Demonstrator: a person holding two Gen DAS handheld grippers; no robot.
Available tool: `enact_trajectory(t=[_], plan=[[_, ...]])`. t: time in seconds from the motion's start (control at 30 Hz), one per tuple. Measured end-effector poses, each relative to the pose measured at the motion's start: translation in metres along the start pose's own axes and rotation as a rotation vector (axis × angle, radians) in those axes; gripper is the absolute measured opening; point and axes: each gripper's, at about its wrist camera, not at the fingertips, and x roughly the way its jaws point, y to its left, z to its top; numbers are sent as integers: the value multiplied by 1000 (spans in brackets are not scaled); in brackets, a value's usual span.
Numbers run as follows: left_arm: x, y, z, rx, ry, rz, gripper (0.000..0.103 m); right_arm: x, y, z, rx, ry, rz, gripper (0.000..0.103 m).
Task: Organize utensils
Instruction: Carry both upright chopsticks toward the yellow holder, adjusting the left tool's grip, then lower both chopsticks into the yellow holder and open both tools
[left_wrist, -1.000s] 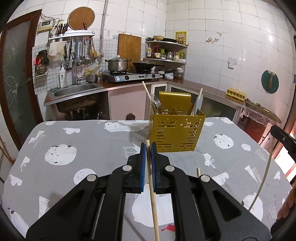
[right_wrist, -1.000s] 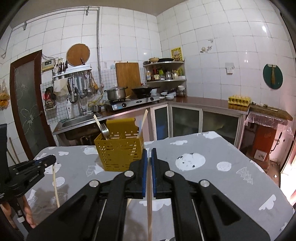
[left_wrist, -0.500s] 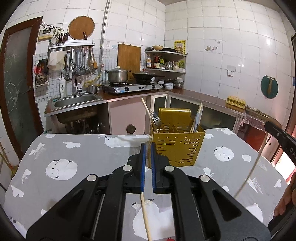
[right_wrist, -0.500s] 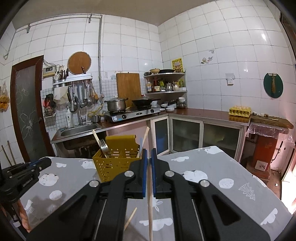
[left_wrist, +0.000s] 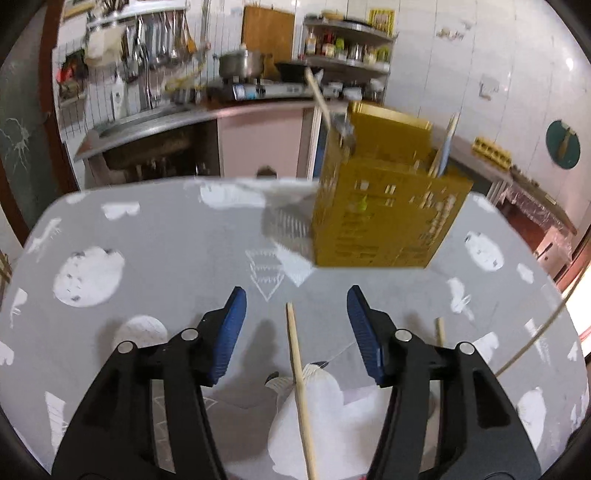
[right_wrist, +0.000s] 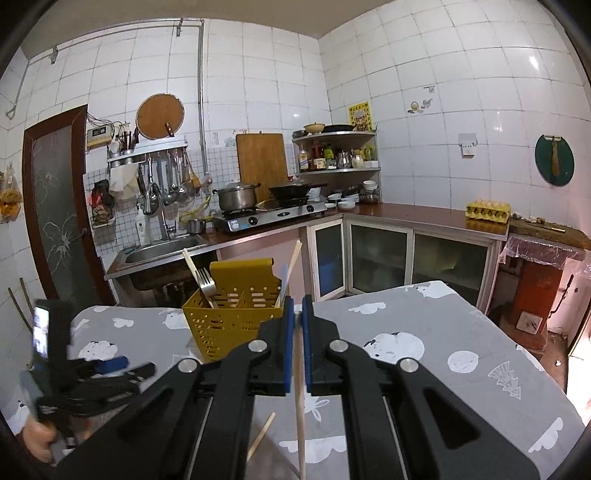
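Your left gripper (left_wrist: 293, 332) is opening, a chopstick (left_wrist: 301, 384) lying loose on the tablecloth (left_wrist: 166, 251) between its jaws. Your right gripper (right_wrist: 297, 339) is clamped tight on another chopstick (right_wrist: 300, 417).

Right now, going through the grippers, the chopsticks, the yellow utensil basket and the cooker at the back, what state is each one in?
Left hand-held gripper: jaws opening, pads clear of the chopstick between them.
Chopstick on the table: lying flat, loose.
Right hand-held gripper: shut on a chopstick.
Held chopstick: clamped, hanging below the pads.
Yellow basket: upright on the table, holding a fork and chopsticks.
Pot on the cooker: lid on.
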Motion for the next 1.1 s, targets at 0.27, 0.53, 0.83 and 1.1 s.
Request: enact_trajectory(t=[0.27, 0.53, 0.83, 1.1], plan=[[60, 4, -9, 3, 175, 21, 43, 16, 3, 2, -9, 21, 7, 5], [80, -2, -5, 32, 218, 12, 5, 29, 5, 2, -13, 32, 19, 5], [23, -6, 21, 5, 17, -31, 4, 30, 4, 3, -5, 24, 25, 5], [-49, -15, 46, 25, -247, -55, 4, 29, 4, 8, -10, -5, 17, 5]])
